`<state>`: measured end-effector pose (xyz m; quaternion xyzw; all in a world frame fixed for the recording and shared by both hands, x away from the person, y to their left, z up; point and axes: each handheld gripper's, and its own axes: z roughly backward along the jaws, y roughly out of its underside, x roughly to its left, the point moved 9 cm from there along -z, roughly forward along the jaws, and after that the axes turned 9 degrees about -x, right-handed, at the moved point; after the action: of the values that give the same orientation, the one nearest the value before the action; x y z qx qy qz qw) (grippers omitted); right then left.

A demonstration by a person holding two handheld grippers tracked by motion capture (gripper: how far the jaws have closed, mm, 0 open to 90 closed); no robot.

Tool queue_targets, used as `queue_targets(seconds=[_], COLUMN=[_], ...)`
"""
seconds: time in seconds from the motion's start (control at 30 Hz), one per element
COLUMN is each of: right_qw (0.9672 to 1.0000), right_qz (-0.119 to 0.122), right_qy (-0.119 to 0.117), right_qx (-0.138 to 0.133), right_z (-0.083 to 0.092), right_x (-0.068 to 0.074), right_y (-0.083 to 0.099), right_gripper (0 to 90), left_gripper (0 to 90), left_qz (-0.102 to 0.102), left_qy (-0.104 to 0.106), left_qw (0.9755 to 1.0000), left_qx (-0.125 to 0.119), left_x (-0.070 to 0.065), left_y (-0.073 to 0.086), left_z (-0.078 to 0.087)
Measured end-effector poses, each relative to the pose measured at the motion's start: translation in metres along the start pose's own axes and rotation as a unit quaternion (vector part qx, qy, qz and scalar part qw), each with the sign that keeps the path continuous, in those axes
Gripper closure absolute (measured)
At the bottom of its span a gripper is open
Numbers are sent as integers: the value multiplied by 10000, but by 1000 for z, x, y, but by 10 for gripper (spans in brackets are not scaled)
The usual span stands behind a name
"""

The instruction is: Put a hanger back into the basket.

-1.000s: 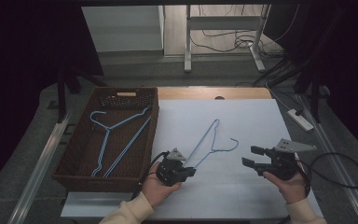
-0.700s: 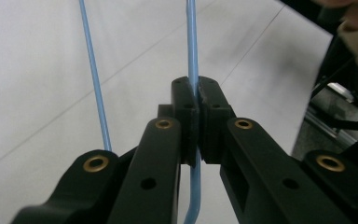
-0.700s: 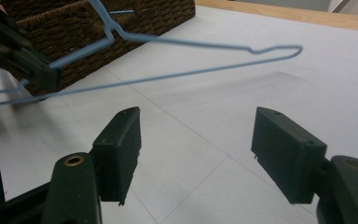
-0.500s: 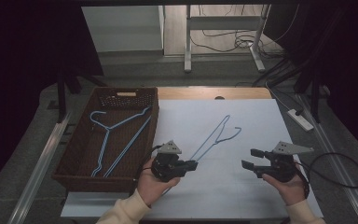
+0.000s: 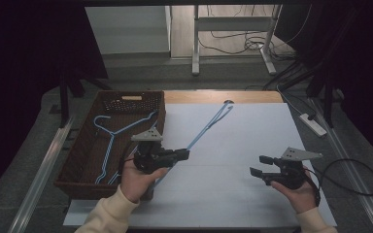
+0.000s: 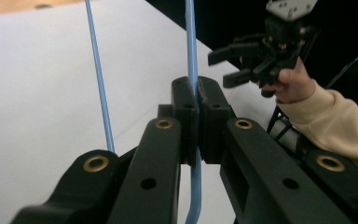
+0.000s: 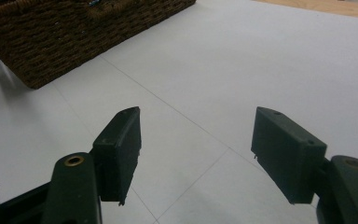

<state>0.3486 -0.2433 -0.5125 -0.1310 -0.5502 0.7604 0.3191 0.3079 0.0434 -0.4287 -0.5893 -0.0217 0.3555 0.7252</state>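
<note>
A light blue wire hanger (image 5: 208, 127) is lifted off the white table sheet (image 5: 243, 136) and slants up toward the far side. My left gripper (image 5: 183, 154) is shut on its lower wire; in the left gripper view the pads (image 6: 196, 112) pinch one blue wire (image 6: 190, 42) while a second wire (image 6: 98, 79) runs beside them. My right gripper (image 5: 258, 166) hovers at the right of the sheet, open and empty, and its jaws (image 7: 196, 154) stand wide apart above the bare sheet. It also appears far off as the other hand's gripper (image 6: 256, 51).
A brown wicker basket (image 5: 82, 167) at the left holds more blue hangers (image 5: 111, 136); its corner (image 7: 65, 42) is seen from the right gripper. A black cable (image 5: 349, 170) loops at the right. A power strip (image 5: 313, 124) lies beyond the table's right edge.
My left hand has risen and drawn toward the basket, taking the hanger with it; the hanger's far end swung up and away. The right hand has stayed still.
</note>
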Motion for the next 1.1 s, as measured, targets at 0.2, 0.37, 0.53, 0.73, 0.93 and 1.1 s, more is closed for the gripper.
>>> queue_targets(seconds=[0.2, 0.37, 0.53, 0.73, 0.93, 1.1], right_qw=[10000, 9999, 9999, 9999, 9998, 9998], right_qz=[16, 12, -8, -7, -9, -5], right_qy=[34, 77, 121, 129, 131, 137], right_qx=[53, 91, 102, 107, 119, 135], right_z=[-2, -2, -3, -4, -5, -5], right_x=[-1, -2, -3, -3, -4, -4], right_y=[1, 3, 4, 4, 4, 5], right_gripper=[340, 340, 340, 340, 340, 340], left_gripper=[868, 868, 868, 868, 868, 868], left_qz=[11, 89, 206, 432, 576, 714], left_qy=[-126, -211, -345, -516, -682, -744], left_qw=[9997, 9990, 9978, 9957, 9937, 9929], left_qx=[-211, -393, -536, -637, -676, -596], left_x=[16, 33, 53, 83, 109, 128], left_y=[-15, -22, -22, -17, -7, 1], left_z=[27, 50, 74, 99, 117, 128])
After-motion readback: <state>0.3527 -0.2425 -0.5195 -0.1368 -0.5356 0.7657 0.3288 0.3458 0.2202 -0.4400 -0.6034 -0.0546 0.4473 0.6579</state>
